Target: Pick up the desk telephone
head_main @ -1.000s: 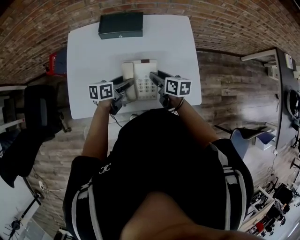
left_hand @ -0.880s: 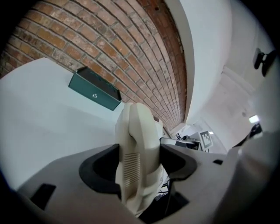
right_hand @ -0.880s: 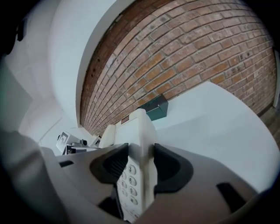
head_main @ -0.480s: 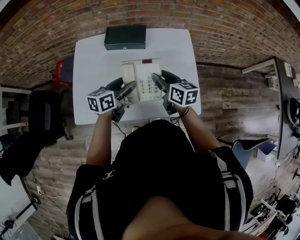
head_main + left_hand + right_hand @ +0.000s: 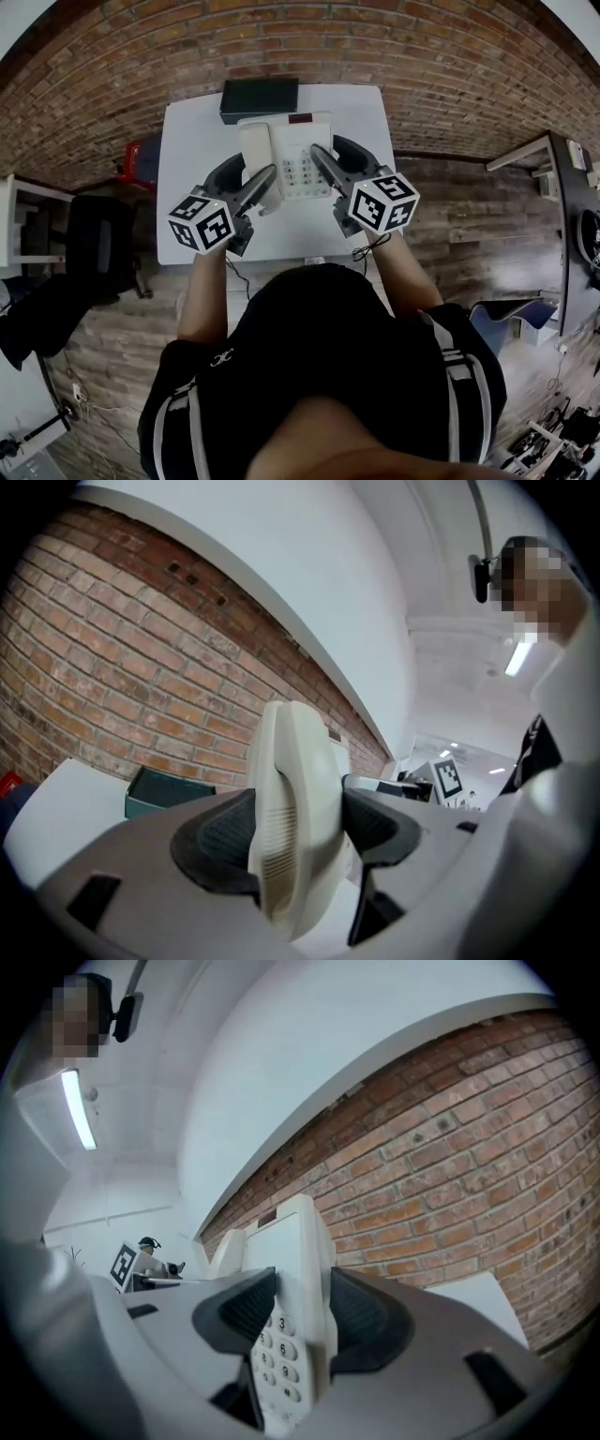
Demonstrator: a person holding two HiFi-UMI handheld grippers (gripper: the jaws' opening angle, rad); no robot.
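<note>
The cream desk telephone (image 5: 286, 150) is held up above the white table (image 5: 187, 202) between both grippers. My left gripper (image 5: 246, 178) is shut on its handset side; in the left gripper view the handset (image 5: 286, 799) stands wedged between the dark pads (image 5: 220, 832). My right gripper (image 5: 336, 161) is shut on the keypad side. In the right gripper view the telephone's edge and number keys (image 5: 281, 1363) sit between the pads (image 5: 361, 1321). Each gripper's marker cube (image 5: 202, 223) faces the head view.
A dark green box (image 5: 260, 97) lies at the table's far edge, partly covered by the raised telephone. A cord (image 5: 234, 272) hangs off the near edge. A black chair (image 5: 94, 244) and a red object (image 5: 141, 159) stand left of the table; a brick wall is behind.
Both grippers have risen together with the telephone clamped between them. It has come up off the table and now overlaps the dark box in the head view.
</note>
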